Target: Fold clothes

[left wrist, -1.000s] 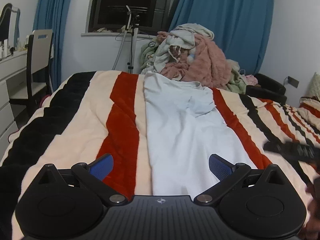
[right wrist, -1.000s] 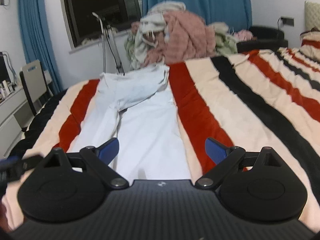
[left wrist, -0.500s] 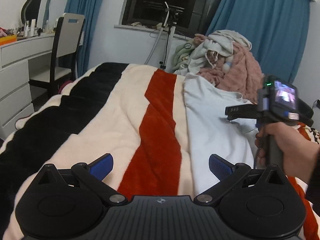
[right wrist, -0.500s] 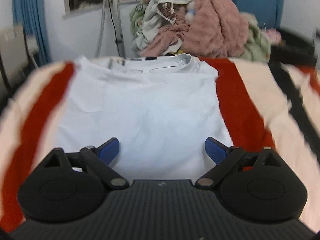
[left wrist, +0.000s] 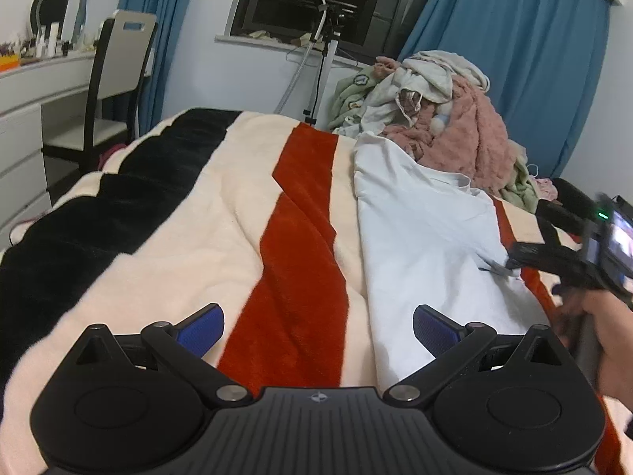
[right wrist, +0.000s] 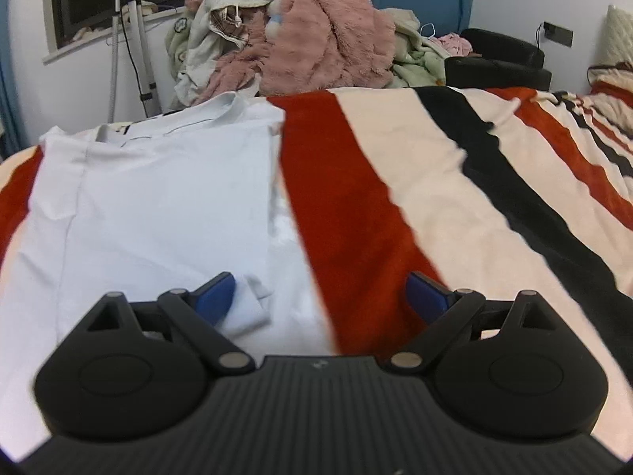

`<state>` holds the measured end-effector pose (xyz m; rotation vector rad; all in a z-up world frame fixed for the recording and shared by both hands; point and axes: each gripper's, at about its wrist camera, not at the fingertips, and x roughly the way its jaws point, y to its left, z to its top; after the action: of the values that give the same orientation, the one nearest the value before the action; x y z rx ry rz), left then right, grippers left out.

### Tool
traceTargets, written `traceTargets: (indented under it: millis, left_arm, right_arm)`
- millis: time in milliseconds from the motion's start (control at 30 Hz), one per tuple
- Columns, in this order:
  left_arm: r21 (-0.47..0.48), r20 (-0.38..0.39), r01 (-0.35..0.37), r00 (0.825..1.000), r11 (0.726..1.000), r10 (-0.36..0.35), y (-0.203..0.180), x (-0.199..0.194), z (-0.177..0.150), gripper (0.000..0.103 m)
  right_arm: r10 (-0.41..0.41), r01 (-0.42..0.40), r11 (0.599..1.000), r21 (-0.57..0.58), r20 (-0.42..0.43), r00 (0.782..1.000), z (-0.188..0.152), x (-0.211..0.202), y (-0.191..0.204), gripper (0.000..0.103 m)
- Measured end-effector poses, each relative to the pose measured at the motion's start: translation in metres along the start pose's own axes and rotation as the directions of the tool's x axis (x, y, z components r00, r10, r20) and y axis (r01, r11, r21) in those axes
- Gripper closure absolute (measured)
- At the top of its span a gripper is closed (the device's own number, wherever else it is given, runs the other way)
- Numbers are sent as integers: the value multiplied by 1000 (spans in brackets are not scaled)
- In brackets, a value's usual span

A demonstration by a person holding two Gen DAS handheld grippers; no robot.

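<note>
the white t-shirt (right wrist: 158,213) lies flat on the striped blanket (right wrist: 435,182) of the bed, with its side already folded inward, so it makes a long narrow shape. its long axis runs from 6 o'clock to 12 o'clock in the right wrist view, and the collar (right wrist: 221,107) points to 12 o'clock, toward the pile of clothes (right wrist: 316,35) at the far end of the bed.

the right hand-held gripper (right wrist: 322,291) is spread wide, low over the right edge of the shirt; a small turned-up corner of cloth lies just beside its left fingertip. the left hand-held gripper (left wrist: 318,326) is also spread wide and holds nothing; it hovers over the red stripe, with the shirt at its 2 o'clock.

i think the risk is in the grasp. if the right gripper closes only on the upper layer, the folded side may open again when lifted. the blanket is soft and fluffy, so a finger may also catch the blanket with the shirt and drag it. the left gripper is off the shirt, so a lift with one side only could twist the cloth.
</note>
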<state>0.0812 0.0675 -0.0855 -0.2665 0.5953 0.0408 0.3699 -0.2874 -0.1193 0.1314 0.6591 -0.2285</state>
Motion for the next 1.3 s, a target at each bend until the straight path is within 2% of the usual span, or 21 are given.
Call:
traceTargets:
  millis: [100, 200, 333, 467, 500, 533, 567, 667, 700, 767, 800, 867, 933, 1000, 1067, 1133, 1167, 1200, 1267, 1300]
  left_arm:
    - [-25, -8, 19, 1000, 1000, -19, 1, -6, 1, 1]
    - [-38, -18, 54, 998, 998, -54, 1, -17, 0, 1]
    - [-81, -84, 111, 990, 991, -117, 1, -35, -8, 2]
    - [-184, -192, 195, 954, 963, -230, 4, -52, -24, 11]
    - [-190, -222, 210, 942, 959, -250, 4, -55, -29, 12]
    - [-190, -252, 218, 931, 957, -262, 2, -57, -33, 16]
    - [-200, -281, 219, 921, 955, -270, 2, -58, -38, 19]
    - [-222, -351, 214, 892, 951, -283, -1, -60, -51, 25]
    - [-228, -373, 211, 883, 950, -286, -1, -60, -55, 28]
    - [-241, -414, 205, 862, 949, -292, -2, -60, -64, 39]
    - [-247, -434, 202, 851, 948, -295, -3, -60, -68, 41]
    - [-259, -474, 195, 828, 946, -300, -4, -60, -77, 42]
    - [-239, -490, 198, 821, 951, -294, -8, -65, -82, 43]
    - [-215, -509, 193, 814, 957, -278, -11, -70, -89, 51]
    - [-209, -522, 188, 809, 960, -272, -11, -77, -96, 74]
    - [-238, -516, 195, 804, 951, -294, -5, -82, -98, 91]
    - [-259, -503, 198, 808, 945, -307, -1, -86, -99, 93]
    - [-269, -498, 197, 810, 943, -311, 1, -88, -100, 93]
    - [-275, -496, 192, 811, 942, -310, 2, -89, -101, 93]
    - [-272, -500, 188, 810, 944, -306, 2, -88, -101, 93]
  right_arm:
    - [45, -45, 999, 10, -9, 999, -6, -30, -21, 9]
    - [123, -123, 992, 0, -15, 992, -15, -74, -35, 9]
    - [262, -259, 963, 81, -37, 964, -38, -139, -57, 9]
    - [370, -343, 914, 216, -102, 923, -83, -191, -86, 10]
    - [394, -354, 901, 253, -129, 910, -93, -197, -92, 14]
    - [417, -362, 886, 290, -155, 896, -104, -202, -99, 25]
    - [439, -367, 871, 327, -179, 881, -113, -207, -105, 31]
    - [463, -333, 841, 427, -250, 850, -135, -212, -115, 32]
    - [463, -321, 840, 437, -269, 845, -138, -211, -115, 32]
    - [462, -295, 839, 457, -310, 831, -146, -209, -115, 32]
    - [457, -273, 840, 468, -341, 821, -150, -206, -114, 32]
    - [436, -248, 855, 455, -375, 818, -153, -202, -111, 34]
    - [422, -249, 873, 419, -394, 817, -153, -202, -105, 38]
    - [416, -261, 887, 380, -417, 808, -154, -204, -96, 47]
    - [411, -265, 896, 358, -437, 800, -156, -209, -93, 54]
    - [421, -275, 894, 353, -456, 784, -158, -213, -92, 64]
    - [440, -288, 886, 362, -469, 766, -161, -215, -94, 72]
    - [456, -300, 880, 368, -480, 750, -164, -217, -96, 72]
    - [447, -308, 888, 340, -491, 748, -166, -221, -93, 72]
    - [433, -305, 897, 321, -490, 757, -166, -224, -91, 72]
